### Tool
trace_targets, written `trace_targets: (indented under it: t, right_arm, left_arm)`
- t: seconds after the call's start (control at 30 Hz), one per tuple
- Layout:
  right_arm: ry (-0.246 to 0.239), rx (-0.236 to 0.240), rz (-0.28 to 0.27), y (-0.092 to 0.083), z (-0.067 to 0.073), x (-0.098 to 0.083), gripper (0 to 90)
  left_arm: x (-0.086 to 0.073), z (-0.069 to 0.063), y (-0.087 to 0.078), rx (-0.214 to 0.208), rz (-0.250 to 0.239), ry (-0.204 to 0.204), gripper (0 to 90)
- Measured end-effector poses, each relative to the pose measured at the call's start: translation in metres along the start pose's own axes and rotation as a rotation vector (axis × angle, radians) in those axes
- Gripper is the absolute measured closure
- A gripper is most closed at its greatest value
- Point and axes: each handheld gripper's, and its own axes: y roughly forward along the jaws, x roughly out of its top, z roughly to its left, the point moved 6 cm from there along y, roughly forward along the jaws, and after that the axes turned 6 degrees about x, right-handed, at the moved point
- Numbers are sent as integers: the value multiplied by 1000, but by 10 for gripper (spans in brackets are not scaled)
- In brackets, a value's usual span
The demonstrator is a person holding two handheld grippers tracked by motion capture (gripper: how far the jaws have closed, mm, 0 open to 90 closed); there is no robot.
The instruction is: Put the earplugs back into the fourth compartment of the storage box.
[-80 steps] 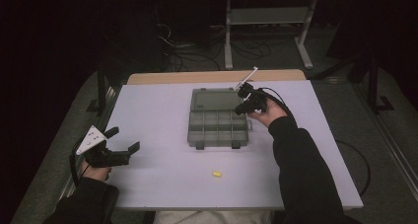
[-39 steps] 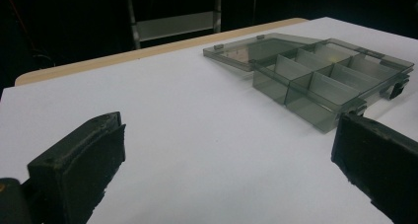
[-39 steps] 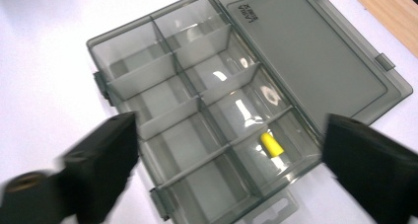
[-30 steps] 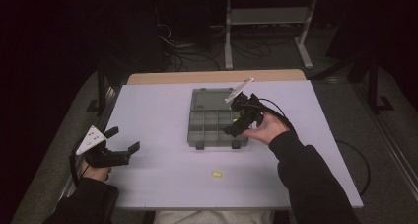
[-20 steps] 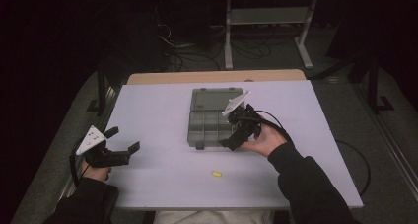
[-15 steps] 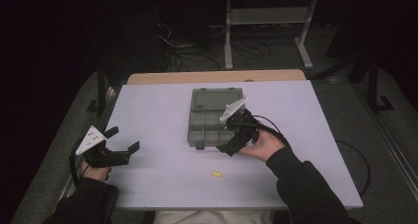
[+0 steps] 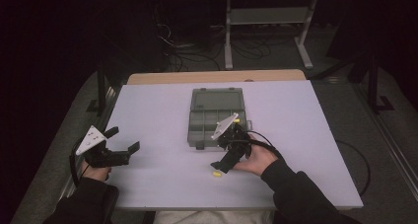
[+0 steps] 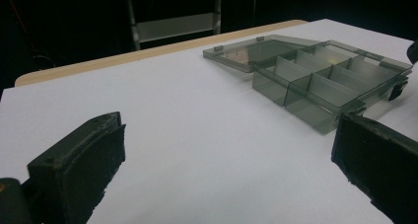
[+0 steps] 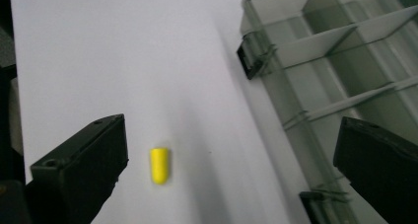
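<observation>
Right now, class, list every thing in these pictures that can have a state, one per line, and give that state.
Compartment box: open, lid laid flat on the table behind it.
Box latches: undone.
Yellow earplug: lying loose on the table, ungripped, between the right gripper's jaws in its own view.
Right gripper: open, angled down near the earplug.
Left gripper: open, empty, near the table's left edge.

The tabletop (image 7: 157, 105) was a plain pale lilac-white, with a tan wooden strip along its far edge. The compartment box (image 7: 215, 116) was smoky translucent grey, its latches (image 9: 249, 54) black. The small plug (image 9: 159, 166) was bright yellow, without markings. Both tools, the left tool (image 7: 125, 152) and the right tool (image 7: 220, 166), were matte black, each topped with a light grey plate. The person's sleeve (image 7: 305, 194) was black.
</observation>
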Motion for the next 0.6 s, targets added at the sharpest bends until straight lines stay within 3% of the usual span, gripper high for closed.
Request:
trace_targets:
  t: [0.5, 0.6]
  right_arm:
    - [-2, 46, 50, 24, 12, -18, 3]
    - [-7, 67, 66, 29, 16, -23, 67]
  left_arm:
    - [0, 0, 0, -2, 0, 3, 0]
    - [0, 0, 0, -3, 0, 2, 0]
